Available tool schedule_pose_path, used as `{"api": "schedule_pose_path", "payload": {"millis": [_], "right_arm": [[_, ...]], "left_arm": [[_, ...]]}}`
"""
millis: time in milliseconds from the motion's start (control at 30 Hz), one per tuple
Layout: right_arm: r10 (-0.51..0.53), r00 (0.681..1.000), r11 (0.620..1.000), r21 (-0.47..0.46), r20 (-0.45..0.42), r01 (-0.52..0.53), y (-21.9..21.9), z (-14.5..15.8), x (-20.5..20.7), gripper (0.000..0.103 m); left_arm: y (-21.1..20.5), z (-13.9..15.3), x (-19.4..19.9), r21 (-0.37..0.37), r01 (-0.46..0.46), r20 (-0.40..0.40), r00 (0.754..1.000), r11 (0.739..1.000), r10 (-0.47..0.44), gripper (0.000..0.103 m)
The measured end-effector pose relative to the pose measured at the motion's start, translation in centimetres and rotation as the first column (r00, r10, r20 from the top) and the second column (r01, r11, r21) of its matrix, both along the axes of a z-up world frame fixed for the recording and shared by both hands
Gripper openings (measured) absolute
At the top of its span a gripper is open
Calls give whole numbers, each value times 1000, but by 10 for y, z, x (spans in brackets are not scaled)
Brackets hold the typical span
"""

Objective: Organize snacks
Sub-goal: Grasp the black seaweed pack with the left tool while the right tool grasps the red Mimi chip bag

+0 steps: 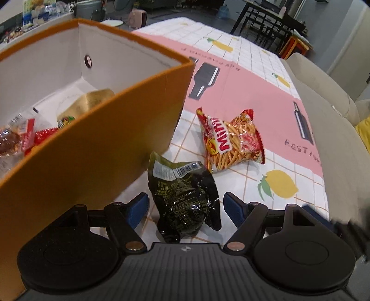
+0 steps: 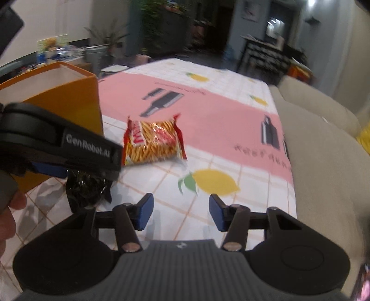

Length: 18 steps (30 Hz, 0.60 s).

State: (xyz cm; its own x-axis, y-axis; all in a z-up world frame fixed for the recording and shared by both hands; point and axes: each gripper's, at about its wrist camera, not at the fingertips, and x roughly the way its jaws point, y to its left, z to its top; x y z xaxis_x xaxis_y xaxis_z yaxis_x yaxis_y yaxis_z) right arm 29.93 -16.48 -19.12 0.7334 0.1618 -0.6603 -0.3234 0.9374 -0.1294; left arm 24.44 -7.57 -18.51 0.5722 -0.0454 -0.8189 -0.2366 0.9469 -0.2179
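A dark green and black snack packet [image 1: 182, 196] lies on the table between the blue pads of my left gripper [image 1: 186, 207], which is open around it. A red packet of stick snacks [image 1: 231, 139] lies just beyond it. The orange box [image 1: 97, 148] stands at the left with several snack packets [image 1: 27, 134] inside. In the right wrist view my right gripper [image 2: 181, 211] is open and empty above the tablecloth. The red packet [image 2: 153, 143] lies ahead of it, and the left gripper's body [image 2: 57, 143] covers most of the dark packet [image 2: 85, 187].
The table [image 1: 242, 76] has a pink and white cloth with lemon and bottle prints. A beige sofa [image 2: 323, 148] runs along the table's right edge. Dark chairs and a table [image 1: 268, 20] stand at the far right.
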Motion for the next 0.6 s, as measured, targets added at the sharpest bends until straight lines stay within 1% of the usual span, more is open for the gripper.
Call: {"api": "schedule_pose_path", "payload": {"millis": [67, 167, 267, 300, 367, 433, 467, 533, 600], "right_arm": [[46, 998, 998, -32, 30, -45, 1, 0, 8, 51], [132, 989, 988, -92, 62, -126, 4, -1, 21, 51], [225, 972, 964, -157, 69, -212, 10, -6, 33, 50], [255, 965, 953, -188, 65, -239, 12, -9, 37, 50], [302, 952, 930, -234, 55, -282, 17, -14, 46, 47], [333, 942, 915, -254, 39, -313, 20, -18, 56, 41], [341, 940, 912, -257, 35, -321, 21, -19, 59, 39], [356, 934, 904, -262, 26, -337, 25, -21, 67, 32], [367, 930, 898, -271, 26, -347, 29, -23, 71, 29]], "left_arm": [[0, -4, 2, 1, 4, -12, 1000, 1000, -4, 83], [1, -4, 3, 0, 21, -8, 1000, 1000, -21, 80], [2, -4, 5, -17, 45, -9, 999, 999, -45, 68], [2, -3, 6, -16, 56, -10, 998, 998, -56, 66], [1, -3, 7, -12, 78, -12, 997, 997, -78, 65], [2, -2, 6, -17, 87, -12, 996, 996, -87, 62], [2, -2, 6, -20, 92, -13, 996, 996, -92, 62], [4, -1, 6, -25, 102, -14, 995, 994, -103, 61], [5, -1, 6, -31, 109, -20, 994, 994, -110, 60]]}}
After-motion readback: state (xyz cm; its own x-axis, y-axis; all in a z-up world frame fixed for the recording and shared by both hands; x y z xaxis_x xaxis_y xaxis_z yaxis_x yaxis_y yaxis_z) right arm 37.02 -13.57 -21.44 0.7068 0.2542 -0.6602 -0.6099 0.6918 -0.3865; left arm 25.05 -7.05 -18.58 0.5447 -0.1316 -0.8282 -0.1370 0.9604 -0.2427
